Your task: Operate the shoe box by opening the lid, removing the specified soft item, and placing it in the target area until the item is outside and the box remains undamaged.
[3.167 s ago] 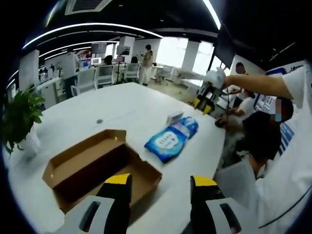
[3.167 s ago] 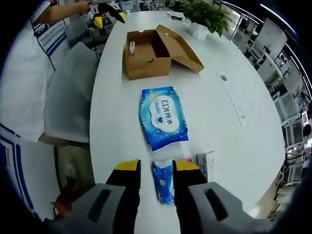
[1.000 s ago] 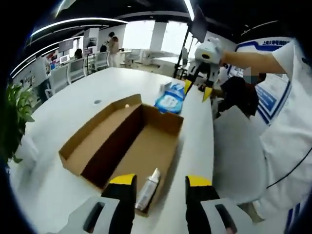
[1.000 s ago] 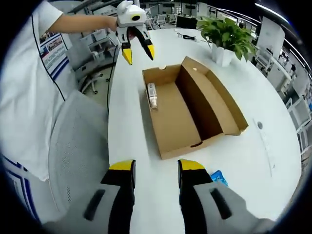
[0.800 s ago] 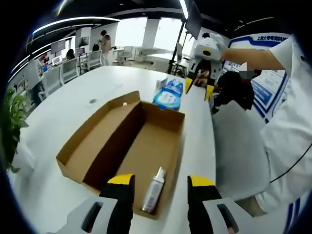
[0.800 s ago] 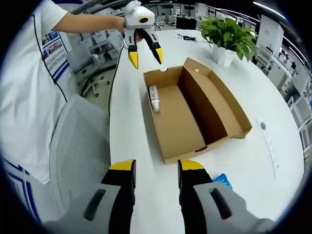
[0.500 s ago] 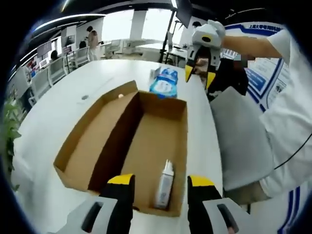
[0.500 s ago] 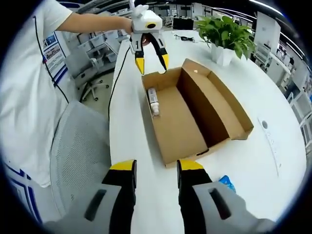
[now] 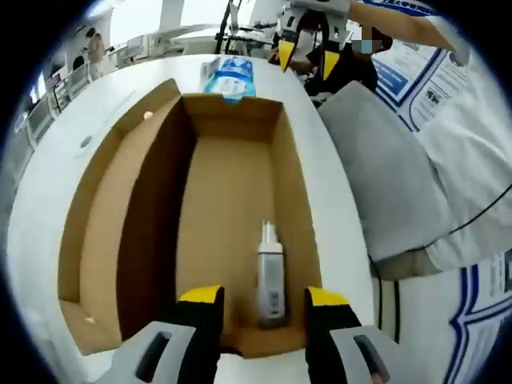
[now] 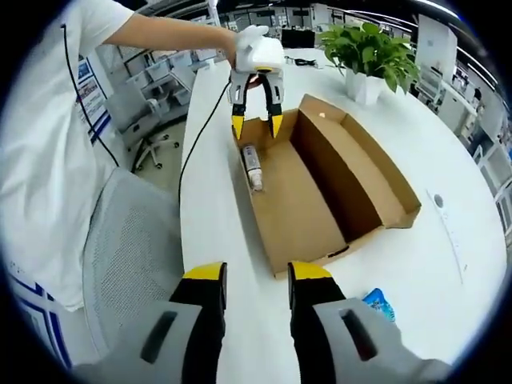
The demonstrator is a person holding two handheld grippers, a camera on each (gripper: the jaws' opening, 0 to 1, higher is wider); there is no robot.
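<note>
The left gripper view looks straight down into the open cardboard shoe box (image 9: 232, 200), whose lid (image 9: 104, 216) lies folded flat at 9 o'clock, and it catches a blue wet-wipe pack (image 9: 228, 78) on the white table (image 9: 336, 184) just past the box's far end at 12 o'clock. A small spray bottle (image 9: 270, 276) lies on the box floor against the wall at 3 o'clock, nozzle pointing to 12 o'clock, between the yellow-tipped jaws of the left gripper (image 9: 260, 298), which are spread apart over the near box end and hold nothing. The right gripper (image 9: 308, 60) appears at 1 o'clock, jaws apart. The right gripper view takes in the whole scene from the other end: the left gripper (image 10: 256, 126) hangs jaws-down over the far end of the shoe box (image 10: 320, 184), tips just above the spray bottle (image 10: 252, 166), not touching it. It adds a potted plant (image 10: 370, 50) at 1 o'clock, a grey mesh chair (image 10: 132, 240) at 9 o'clock and a corner of a blue pack (image 10: 378, 304) at 4 o'clock. The right gripper (image 10: 250, 276) sits at 6 o'clock, released and empty, above bare table.
</note>
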